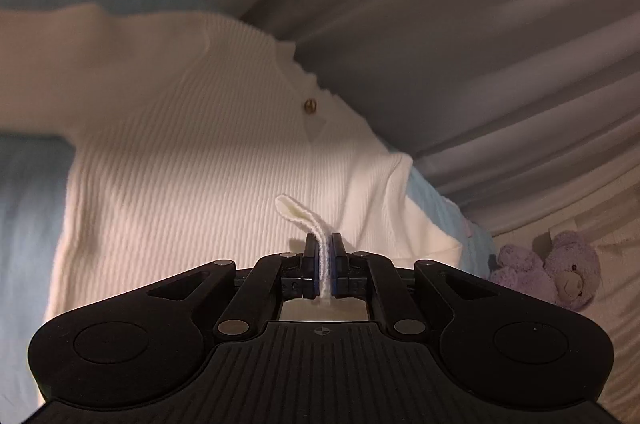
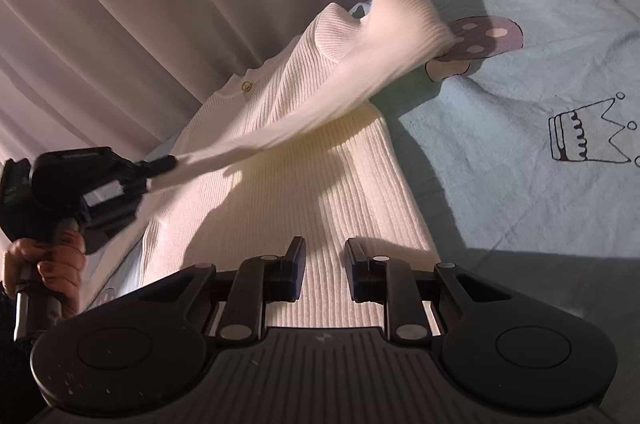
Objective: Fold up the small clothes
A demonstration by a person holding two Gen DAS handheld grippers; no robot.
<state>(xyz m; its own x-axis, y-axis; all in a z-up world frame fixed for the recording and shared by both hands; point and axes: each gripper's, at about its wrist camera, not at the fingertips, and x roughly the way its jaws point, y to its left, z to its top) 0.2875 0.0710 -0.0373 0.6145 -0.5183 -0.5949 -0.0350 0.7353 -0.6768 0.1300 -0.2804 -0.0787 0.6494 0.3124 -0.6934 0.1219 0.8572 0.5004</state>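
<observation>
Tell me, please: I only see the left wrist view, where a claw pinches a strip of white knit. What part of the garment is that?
Observer: It is the end of a sleeve. The left claw holds it lifted and stretched across the sweater.
Operator: Where is the other claw?
Observer: The right claw is open over the sweater's lower part and grips nothing.
Operator: Is the blue sheet plain?
Observer: No, the sheet has a crown drawn on it, off to the sweater's side.
</observation>
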